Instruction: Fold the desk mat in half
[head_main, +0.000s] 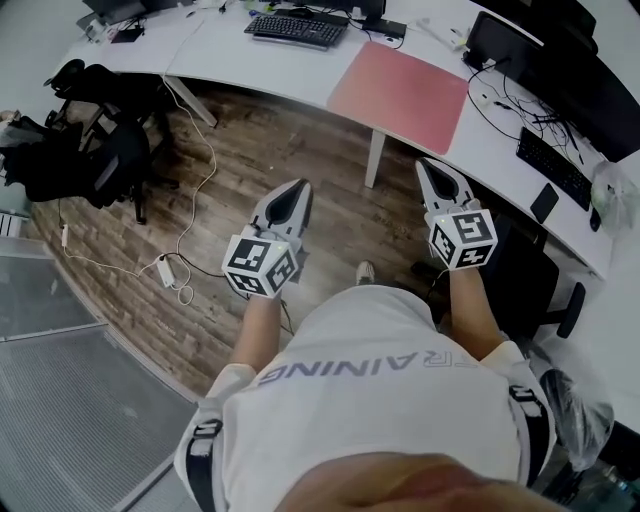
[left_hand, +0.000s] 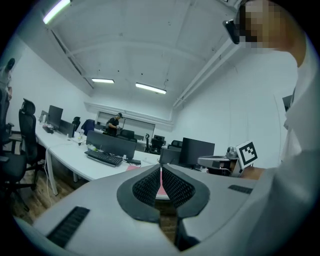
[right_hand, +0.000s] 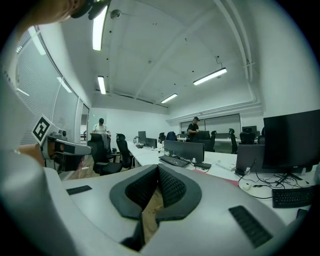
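Currently both tools are held low over the wood floor (head_main: 240, 140), short of the worktop (head_main: 250, 62) and touching nothing.

Left tool (head_main: 297, 186): jaws closed tip to tip, nothing between them; its own view shows only a thin pink sliver of the distant mat through the seam.

Right tool (head_main: 428, 164): jaws fully closed, empty; floor visible below the pads (right_hand: 172, 187).

Mat (head_main: 400, 90): pink, lying flat and unfolded on the white worktop, ahead of the right tool, near the front edge. Keyboard (head_main: 296, 28) sits behind and left of it, apart from the mat.
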